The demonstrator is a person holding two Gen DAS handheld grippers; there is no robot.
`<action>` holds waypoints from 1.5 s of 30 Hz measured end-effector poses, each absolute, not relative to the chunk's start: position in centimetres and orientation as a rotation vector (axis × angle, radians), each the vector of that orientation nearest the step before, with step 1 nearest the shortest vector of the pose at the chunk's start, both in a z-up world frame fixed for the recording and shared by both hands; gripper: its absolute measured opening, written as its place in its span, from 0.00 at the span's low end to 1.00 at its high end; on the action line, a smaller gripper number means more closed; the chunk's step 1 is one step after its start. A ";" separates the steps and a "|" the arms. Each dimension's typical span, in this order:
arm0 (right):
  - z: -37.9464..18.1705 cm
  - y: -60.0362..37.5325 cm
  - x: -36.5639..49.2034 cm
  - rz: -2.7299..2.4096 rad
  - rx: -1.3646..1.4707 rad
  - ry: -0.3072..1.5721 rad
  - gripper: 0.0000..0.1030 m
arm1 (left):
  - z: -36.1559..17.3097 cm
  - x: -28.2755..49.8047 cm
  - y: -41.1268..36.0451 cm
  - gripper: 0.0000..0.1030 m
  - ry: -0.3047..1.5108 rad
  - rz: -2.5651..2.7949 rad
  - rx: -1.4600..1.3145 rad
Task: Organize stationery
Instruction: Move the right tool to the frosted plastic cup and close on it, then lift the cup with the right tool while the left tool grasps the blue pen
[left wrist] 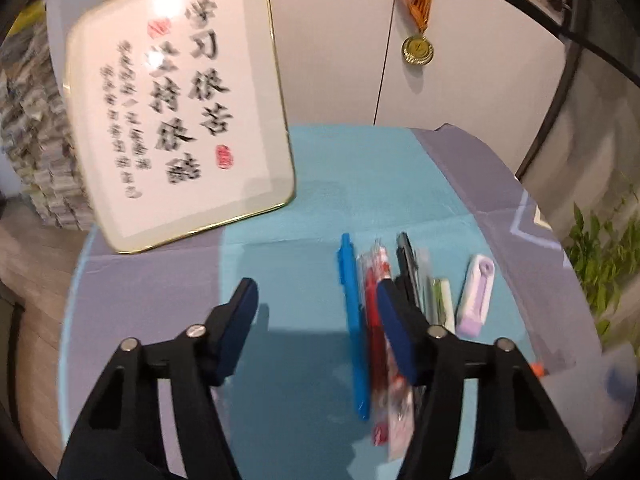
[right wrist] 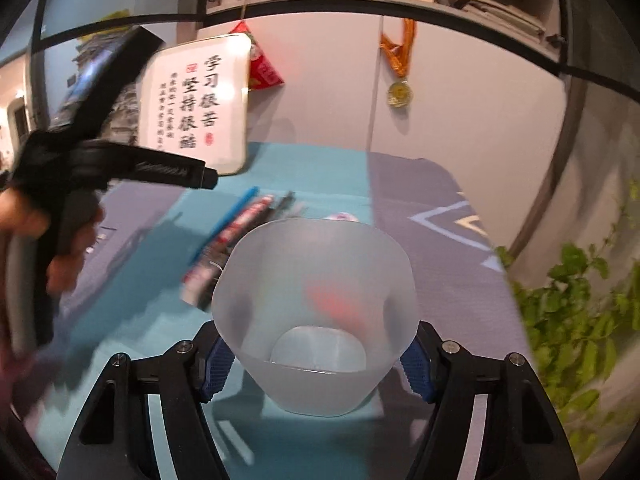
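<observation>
Teal and lilac cloth covers the worktop (left wrist: 304, 184), with a framed calligraphy board (left wrist: 176, 104) propped against the white cabinet at the back and a medal (left wrist: 417, 49) hanging beside it. Stationery is lined up in a tidy row: a blue pen (left wrist: 352, 320), a red pen in a clear wrapper (left wrist: 378, 332), a black pen (left wrist: 408, 264), a small green thing I can't quite make out (left wrist: 442, 300) and a lilac eraser-ish case (left wrist: 478, 296), all lying flat side by side. Their long axes run away from the camera toward the cabinet, roughly in line with where the left tool (left wrist: 316, 320) points. That tool is spread apart with nothing in it, and the row sits off to its right: its right finger overlaps the red and black pens in the view, while the gap between the fingers is over bare cloth, so I'd guess it needs to slide right to straddle a pen across its narrow side. It's a blurry shot, so whether that finger touches anything I can't tell. The right tool (right wrist: 316, 364) is clamped on a frosted plastic cup (right wrist: 316, 304), mouth tilted away toward the pens, which lie just beyond and left of it. So the left hand (right wrist: 60, 248) is the one free for picking, I reckon.
</observation>
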State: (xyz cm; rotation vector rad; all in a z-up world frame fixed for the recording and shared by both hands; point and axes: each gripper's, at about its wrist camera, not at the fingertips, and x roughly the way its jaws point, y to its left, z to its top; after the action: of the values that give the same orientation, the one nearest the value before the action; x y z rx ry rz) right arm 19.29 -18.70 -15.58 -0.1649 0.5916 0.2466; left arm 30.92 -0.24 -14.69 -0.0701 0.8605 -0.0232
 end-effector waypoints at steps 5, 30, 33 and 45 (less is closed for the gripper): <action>-16.0 -21.0 19.3 0.240 -0.130 0.576 0.69 | -15.6 33.5 -0.7 0.44 0.901 -0.045 -0.119; -16.3 -20.9 18.3 0.277 -0.116 0.569 0.69 | -16.5 31.7 -0.5 0.11 0.992 -0.047 -0.148; -16.2 -20.9 18.2 0.277 -0.109 0.568 0.69 | -14.2 28.9 -0.1 0.11 0.930 -0.076 -0.172; -16.3 -19.7 16.7 0.266 -0.170 0.552 0.69 | -3.4 20.7 -5.5 0.11 0.571 -0.291 -0.119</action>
State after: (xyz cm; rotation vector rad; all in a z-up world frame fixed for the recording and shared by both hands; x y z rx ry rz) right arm 16.74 -19.67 -16.33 -0.1696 0.5523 0.2659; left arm 20.71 -5.47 -3.37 -0.1188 0.5714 -0.2911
